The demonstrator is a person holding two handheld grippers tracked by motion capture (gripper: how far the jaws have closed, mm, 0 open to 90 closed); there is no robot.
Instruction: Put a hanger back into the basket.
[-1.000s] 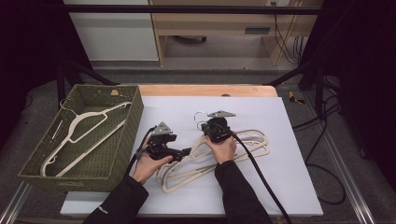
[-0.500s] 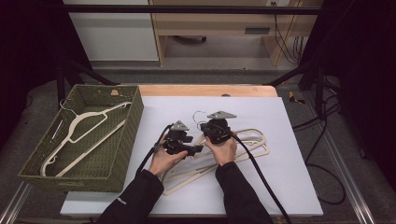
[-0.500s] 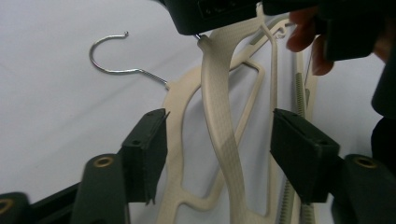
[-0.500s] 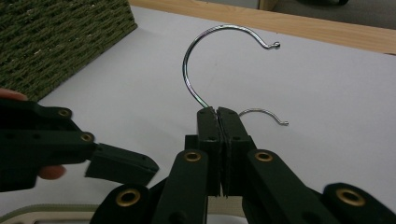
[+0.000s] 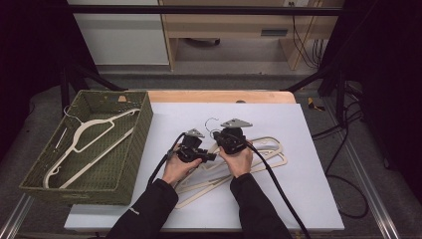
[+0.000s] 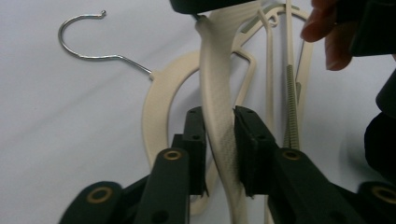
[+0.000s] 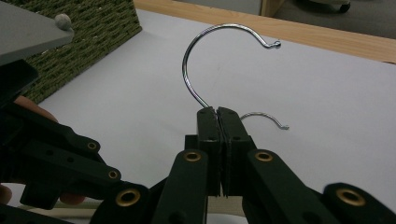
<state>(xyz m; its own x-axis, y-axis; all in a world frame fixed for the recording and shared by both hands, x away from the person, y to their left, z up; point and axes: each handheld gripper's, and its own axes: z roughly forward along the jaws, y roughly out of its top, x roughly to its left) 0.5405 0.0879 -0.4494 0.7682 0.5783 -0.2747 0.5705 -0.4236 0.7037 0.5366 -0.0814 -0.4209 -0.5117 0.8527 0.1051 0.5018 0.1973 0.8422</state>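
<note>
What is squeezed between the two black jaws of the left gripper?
In the left gripper view, the left gripper, whose jaws have just been closing, has a cream hanger's ribbed arm between its pads.

Both of the person's forearms are covered by black long sleeves (image 5: 149,209) of smooth fabric, and the left one carries a small pale marking near the elbow. The left gripper (image 5: 206,157) is a matt black handheld tool with a small grey three-cornered plate (image 5: 195,133) on top; the right gripper (image 5: 226,139) is of the same black make under a larger grey three-cornered plate (image 5: 236,122). A thick black cable (image 5: 278,194) trails from the right gripper, a thinner black cable (image 5: 161,167) from the left. Seen close, the jaws are flat black linked bars joined by brass-coloured ringed pivots (image 7: 192,156), ending in blocky black pads (image 6: 250,149) with small recessed screw holes.
</note>
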